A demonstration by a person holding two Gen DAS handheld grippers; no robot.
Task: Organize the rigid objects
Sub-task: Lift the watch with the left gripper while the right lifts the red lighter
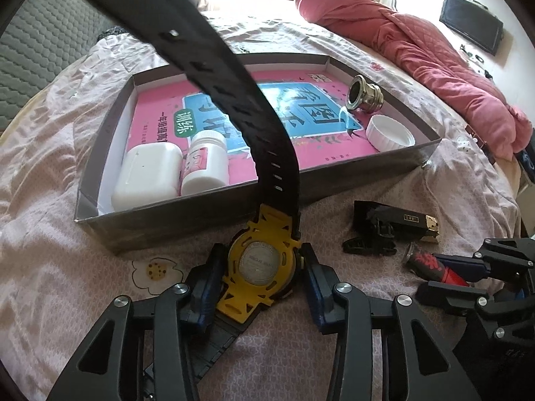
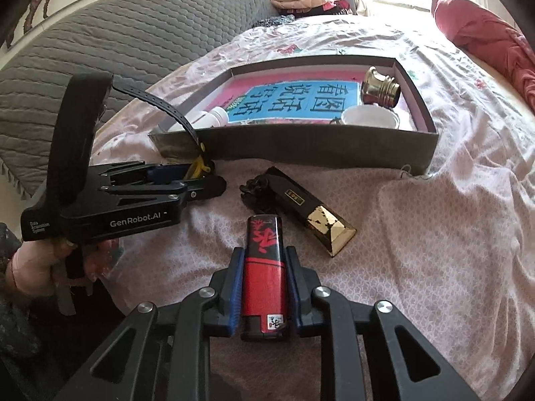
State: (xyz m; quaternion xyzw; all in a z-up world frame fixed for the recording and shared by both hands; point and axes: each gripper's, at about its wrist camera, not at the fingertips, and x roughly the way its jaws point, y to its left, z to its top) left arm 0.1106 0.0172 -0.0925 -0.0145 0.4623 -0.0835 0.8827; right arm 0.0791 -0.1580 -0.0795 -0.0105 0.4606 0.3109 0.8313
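My left gripper (image 1: 262, 260) is shut on a yellow-backed watch (image 1: 260, 267), its black strap (image 1: 234, 93) arching up over the grey box (image 1: 187, 220). It also shows in the right wrist view (image 2: 204, 180). My right gripper (image 2: 262, 260) is shut on a red and black lighter (image 2: 264, 267), low over the bedsheet. The box (image 2: 301, 147) holds a pink book (image 1: 317, 153), a white case (image 1: 147, 177), a white bottle (image 1: 205, 163), a metal fitting (image 1: 364, 95) and a white lid (image 1: 389, 132).
A black and gold bar (image 2: 311, 210) and a black clip (image 2: 255, 187) lie on the sheet in front of the box. A rolled red quilt (image 1: 418, 50) lies at the right. A grey quilted headboard (image 2: 117, 43) stands at the left.
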